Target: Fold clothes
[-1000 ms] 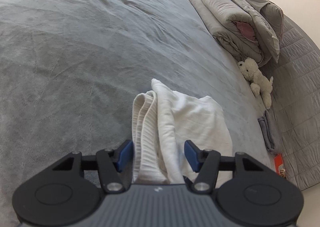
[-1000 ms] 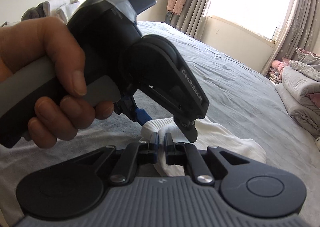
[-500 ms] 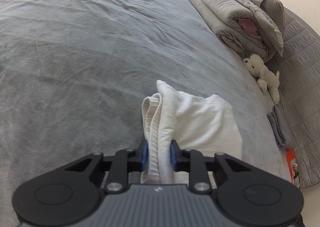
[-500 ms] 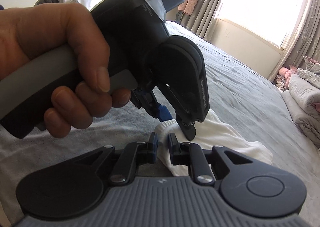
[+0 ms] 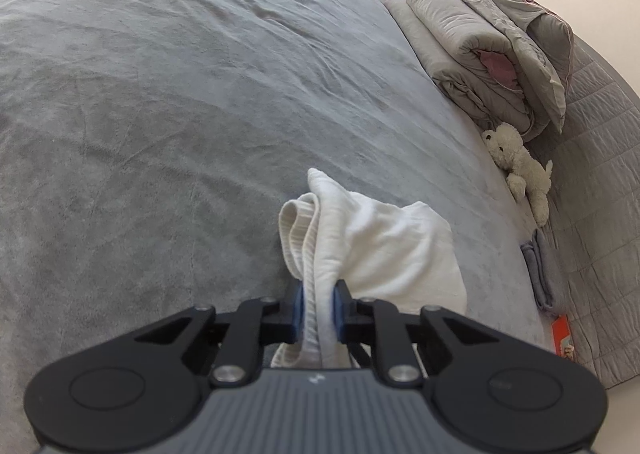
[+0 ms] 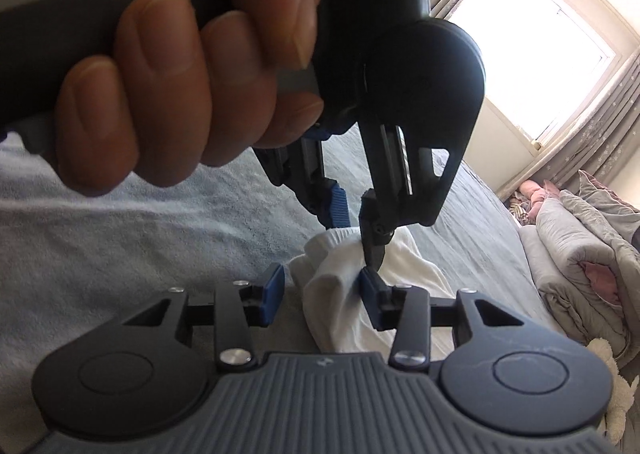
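The left claw (image 5: 318, 308) is clenched on a bunched fold of the white garment (image 5: 376, 250), its blue pads pressed into the cloth from both sides, while the right claw (image 6: 320, 300) stands released, its jaws spread with the same garment's edge lying between them. The garment rests in a loose heap on the grey bed (image 5: 180, 102). Farther off lie a rolled grey quilt (image 5: 472, 54) and a white plush toy (image 5: 516, 166).
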The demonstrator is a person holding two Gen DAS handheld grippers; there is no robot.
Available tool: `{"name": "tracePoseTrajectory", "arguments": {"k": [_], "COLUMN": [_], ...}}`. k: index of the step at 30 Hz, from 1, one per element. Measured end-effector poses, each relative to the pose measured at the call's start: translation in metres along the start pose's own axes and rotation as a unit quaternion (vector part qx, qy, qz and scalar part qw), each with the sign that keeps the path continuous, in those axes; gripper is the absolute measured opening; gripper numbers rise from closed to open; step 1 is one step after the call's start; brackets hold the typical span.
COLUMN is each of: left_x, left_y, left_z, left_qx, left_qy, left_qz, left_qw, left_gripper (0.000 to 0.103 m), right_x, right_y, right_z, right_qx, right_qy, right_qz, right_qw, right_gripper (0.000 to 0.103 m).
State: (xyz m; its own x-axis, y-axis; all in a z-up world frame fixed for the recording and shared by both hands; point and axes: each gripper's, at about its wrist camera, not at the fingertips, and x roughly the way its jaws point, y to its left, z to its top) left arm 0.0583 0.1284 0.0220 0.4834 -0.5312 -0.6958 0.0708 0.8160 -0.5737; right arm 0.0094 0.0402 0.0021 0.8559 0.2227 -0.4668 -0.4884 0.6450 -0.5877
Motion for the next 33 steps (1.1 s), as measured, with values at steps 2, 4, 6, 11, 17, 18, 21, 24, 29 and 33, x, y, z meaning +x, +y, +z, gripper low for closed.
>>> {"name": "tracePoseTrajectory", "arguments": {"k": [2,4,6,11,17,18,21,24,29,33], "left_x": [0.0,-0.001,-0.002,-0.011,0.001,0.003,0.012,0.018,0.022,0.023], "left_y": [0.003,0.007,0.01,0.018,0.016,0.015,0.01,0.009,0.009,0.008], "left_z": [0.001,0.003,0.005,0.008,0.003,0.002,-0.001,-0.001,0.001,0.004], "left_qx": [-0.006,-0.019,-0.031,-0.063,-0.089,-0.091,-0.101,-0.109,-0.114,-0.087], "left_qy": [0.005,0.012,0.016,0.0,0.022,0.025,0.033,0.027,0.016,0.017], "left_qz": [-0.005,-0.008,-0.01,-0.028,-0.067,-0.074,-0.085,-0.09,-0.085,-0.056], "left_qw": [1.0,0.9997,0.9993,0.9976,0.9935,0.9928,0.9908,0.9896,0.9897,0.9945], "left_gripper": [0.017,0.022,0.047,0.071,0.082,0.083,0.085,0.088,0.076,0.04], "right_x": [0.003,0.004,0.003,0.001,0.014,0.019,0.017,-0.002,-0.032,-0.051], "right_y": [-0.001,-0.006,-0.016,-0.051,-0.064,-0.066,-0.069,-0.06,-0.037,-0.019], "right_z": [0.002,0.004,0.006,0.015,0.032,0.038,0.014,0.0,-0.018,-0.017], "right_qx": [0.0,0.013,0.04,0.137,0.187,0.191,0.205,0.209,0.196,0.188], "right_qy": [0.0,-0.001,-0.004,-0.015,-0.027,-0.028,-0.03,-0.031,-0.035,-0.032], "right_qz": [-0.005,-0.005,-0.004,0.01,0.02,0.021,0.026,0.031,0.036,0.051], "right_qw": [1.0,1.0,0.999,0.99,0.982,0.981,0.978,0.977,0.979,0.98], "right_gripper": [0.032,0.023,0.02,0.018,0.018,0.018,0.018,0.018,0.018,0.018]}}
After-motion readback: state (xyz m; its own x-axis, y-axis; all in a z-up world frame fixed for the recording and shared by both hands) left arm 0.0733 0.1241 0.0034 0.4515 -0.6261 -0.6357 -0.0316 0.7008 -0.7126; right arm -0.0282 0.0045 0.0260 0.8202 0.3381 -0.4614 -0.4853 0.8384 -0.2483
